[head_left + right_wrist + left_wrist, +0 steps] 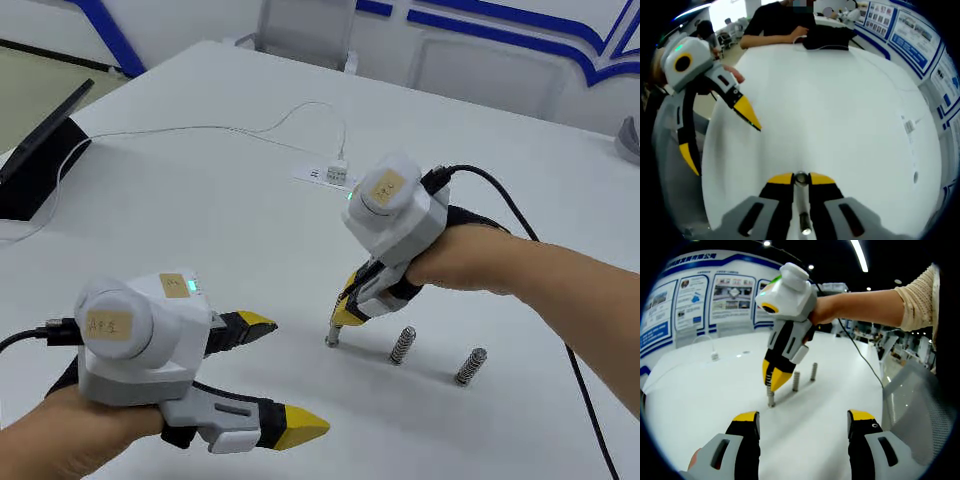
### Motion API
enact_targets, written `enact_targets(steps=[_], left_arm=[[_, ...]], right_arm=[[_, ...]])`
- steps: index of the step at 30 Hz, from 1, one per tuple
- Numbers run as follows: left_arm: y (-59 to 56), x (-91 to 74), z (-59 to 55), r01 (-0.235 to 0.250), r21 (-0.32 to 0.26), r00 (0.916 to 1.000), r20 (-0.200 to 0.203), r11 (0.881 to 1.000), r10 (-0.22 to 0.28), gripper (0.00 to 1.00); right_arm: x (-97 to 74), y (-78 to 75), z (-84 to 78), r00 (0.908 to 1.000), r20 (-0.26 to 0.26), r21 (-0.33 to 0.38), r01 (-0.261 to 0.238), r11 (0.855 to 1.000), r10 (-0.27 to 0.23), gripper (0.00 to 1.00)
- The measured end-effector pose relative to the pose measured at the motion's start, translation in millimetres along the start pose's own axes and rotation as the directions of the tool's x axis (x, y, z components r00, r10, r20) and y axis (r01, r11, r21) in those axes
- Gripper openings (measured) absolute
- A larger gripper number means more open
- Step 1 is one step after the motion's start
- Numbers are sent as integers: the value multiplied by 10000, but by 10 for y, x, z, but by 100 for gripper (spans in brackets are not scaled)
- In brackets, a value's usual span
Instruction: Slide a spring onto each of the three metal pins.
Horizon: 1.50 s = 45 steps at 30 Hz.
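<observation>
My right gripper is shut on a spring and holds it upright right over a bare metal pin on the white table. Whether the spring's lower end is over the pin's top I cannot tell. To the right stand two more pins, each with a spring on it. My left gripper hovers open at the lower left, with nothing between its yellow fingertips. In the right gripper view the spring's end shows between the shut jaws, and the left gripper is open at the left.
A white power adapter with a thin cable lies behind the pins. A black tablet stand is at the far left edge. A chair stands beyond the table. A person in black sits at the table's other end.
</observation>
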<state>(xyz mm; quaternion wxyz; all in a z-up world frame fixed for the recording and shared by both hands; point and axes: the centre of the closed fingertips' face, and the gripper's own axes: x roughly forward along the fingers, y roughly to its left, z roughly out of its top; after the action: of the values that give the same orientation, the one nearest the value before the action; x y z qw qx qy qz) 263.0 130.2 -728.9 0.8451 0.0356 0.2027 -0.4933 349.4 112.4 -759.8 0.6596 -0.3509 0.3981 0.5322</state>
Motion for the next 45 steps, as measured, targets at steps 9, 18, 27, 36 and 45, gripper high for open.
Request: enact_targets(steps=[9, 18, 27, 36, 45], left_arm=[[21, 6, -1, -23, -63, 10000, -5, 10000, 23, 73], [41, 23, 0, -53, -71, 10000, -35, 10000, 53, 74], [46, 33, 1, -79, -97, 10000, -48, 9999, 79, 75], [45, 50, 21, -96, -20, 9999, -101, 10000, 96, 75], [29, 90, 49, -71, 31, 9999, -114, 10000, 71, 76]], right_arm=[[104, -5, -46, 9999, -134, 127, 4, 9999, -3, 13], [168, -12, -96, 9998, -212, 238, 5, 9997, 0, 13], [194, 6, -119, 9999, -135, 315, -22, 9995, 26, 14], [47, -7, -112, 9993, 298, 481, 200, 9986, -214, 17], [-209, -20, -88, 9915, 1086, 682, 641, 9956, -713, 22]])
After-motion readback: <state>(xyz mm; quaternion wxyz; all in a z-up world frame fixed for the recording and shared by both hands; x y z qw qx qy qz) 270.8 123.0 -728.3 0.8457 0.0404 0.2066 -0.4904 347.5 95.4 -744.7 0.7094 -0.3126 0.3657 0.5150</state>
